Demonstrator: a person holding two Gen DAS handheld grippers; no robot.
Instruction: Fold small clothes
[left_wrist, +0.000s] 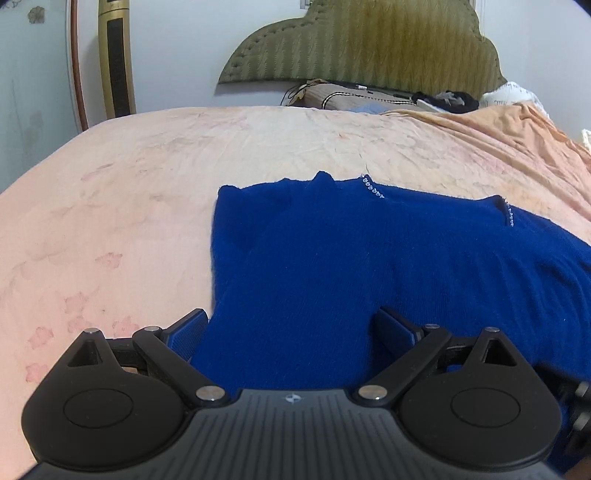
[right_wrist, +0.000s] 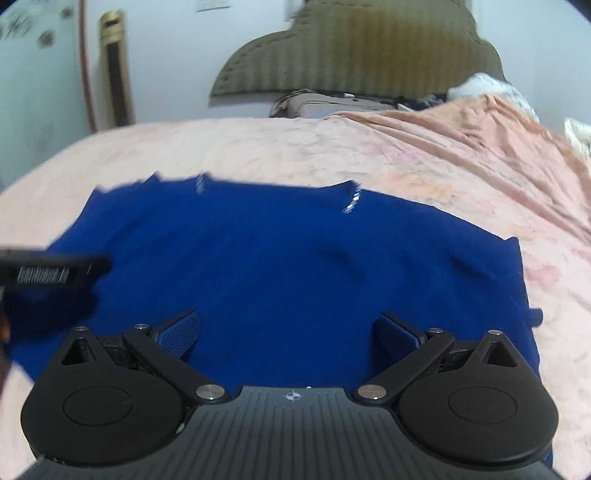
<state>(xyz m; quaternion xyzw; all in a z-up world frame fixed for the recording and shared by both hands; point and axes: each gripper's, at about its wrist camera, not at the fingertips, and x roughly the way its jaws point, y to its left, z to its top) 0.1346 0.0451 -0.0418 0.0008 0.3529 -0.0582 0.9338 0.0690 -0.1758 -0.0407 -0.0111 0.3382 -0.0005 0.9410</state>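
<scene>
A dark blue knit top (left_wrist: 388, 258) with small white beads at the neckline lies flat on the bed, its left side folded in over the body. My left gripper (left_wrist: 291, 325) is open and empty, just above the top's near left part. In the right wrist view the same blue top (right_wrist: 277, 258) spreads wide. My right gripper (right_wrist: 288, 326) is open and empty above its near middle. The left gripper's body (right_wrist: 48, 273) shows at the left edge of the right wrist view.
The bed has a pale pink floral sheet (left_wrist: 110, 221). A peach blanket (left_wrist: 517, 140) is bunched at the far right. Pillows and dark clothes (left_wrist: 388, 98) lie by the green padded headboard (left_wrist: 369, 40). A tall gold appliance (left_wrist: 115, 59) stands by the wall at left.
</scene>
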